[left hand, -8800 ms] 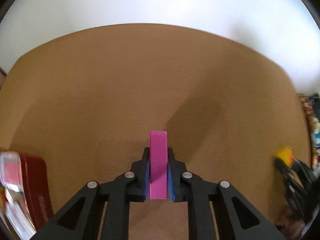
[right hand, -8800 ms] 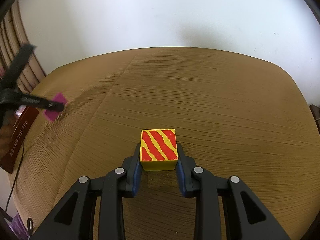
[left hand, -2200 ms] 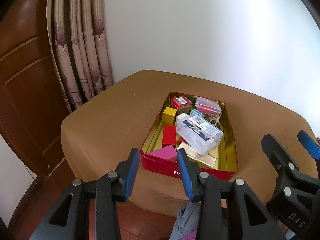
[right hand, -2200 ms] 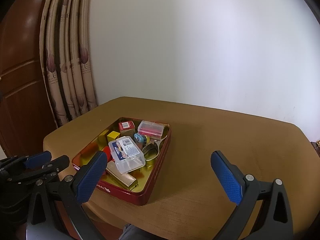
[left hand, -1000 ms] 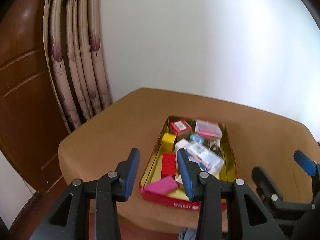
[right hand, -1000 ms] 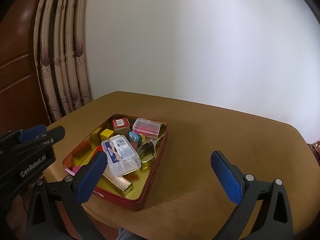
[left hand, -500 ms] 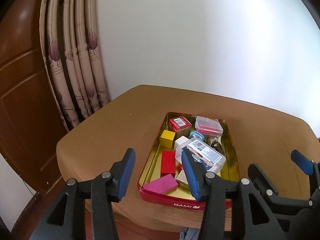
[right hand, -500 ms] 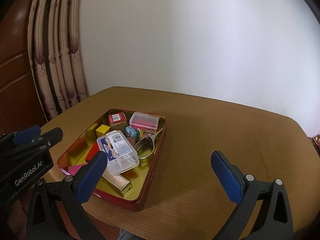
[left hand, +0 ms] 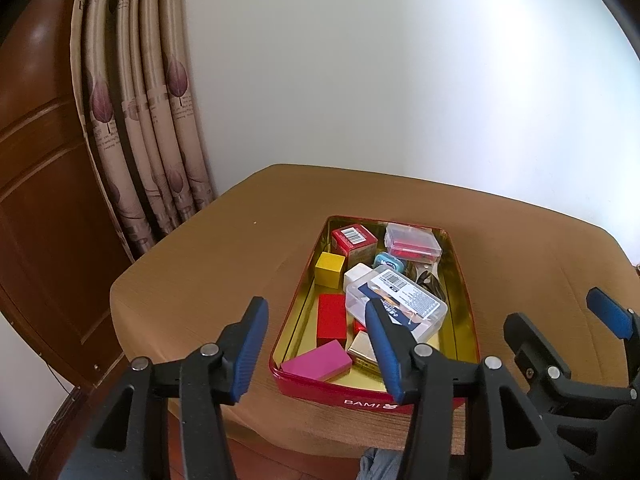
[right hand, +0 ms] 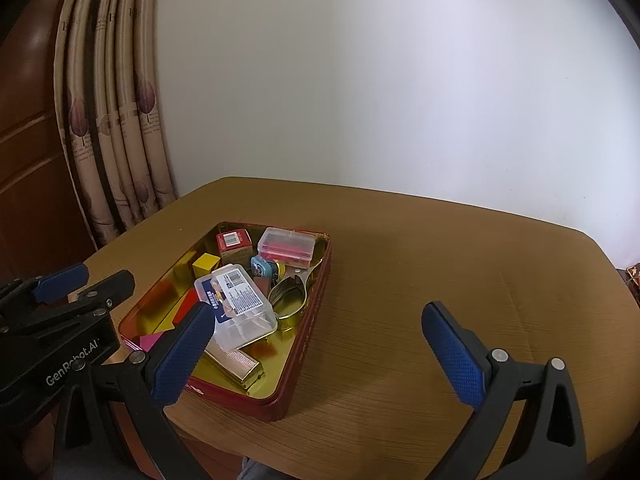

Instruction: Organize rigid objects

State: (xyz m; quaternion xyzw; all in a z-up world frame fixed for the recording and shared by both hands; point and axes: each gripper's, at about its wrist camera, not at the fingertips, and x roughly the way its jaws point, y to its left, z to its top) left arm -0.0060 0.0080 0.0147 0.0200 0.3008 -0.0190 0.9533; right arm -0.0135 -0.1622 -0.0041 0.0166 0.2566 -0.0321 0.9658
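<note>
- Red tin (left hand: 362,398) set near the front left corner of the brown surface (left hand: 224,264); likely placed there as the one collecting point within easy reach of both hands.
- Inside the tin: pink block (left hand: 316,361) flat at the near left corner, red block (left hand: 331,320) just behind it, yellow cube (left hand: 329,269) further back, red carton with barcode (left hand: 354,240) at the far left.
- Clear case with red contents (left hand: 412,241) at the far right; large clear labelled box (left hand: 398,307) resting tilted on top of other items, probably for want of free floor in the tin.
- Gold bar-shaped box (right hand: 234,361) partly under the labelled box; metal spoon (right hand: 290,296) against the right wall; small blue tin (right hand: 262,268) mid-pack.
- Left tongs (left hand: 316,350) apart, nothing between the pads; jaws have just been opening. Held back from the tin, above its near edge.
- Right tongs (right hand: 316,350) spread wide, empty, over bare surface right of the tin.
- No loose objects seen on the surface outside the tin; judged near completion, both tools withdrawn clear so contents lie undisturbed.
</note>
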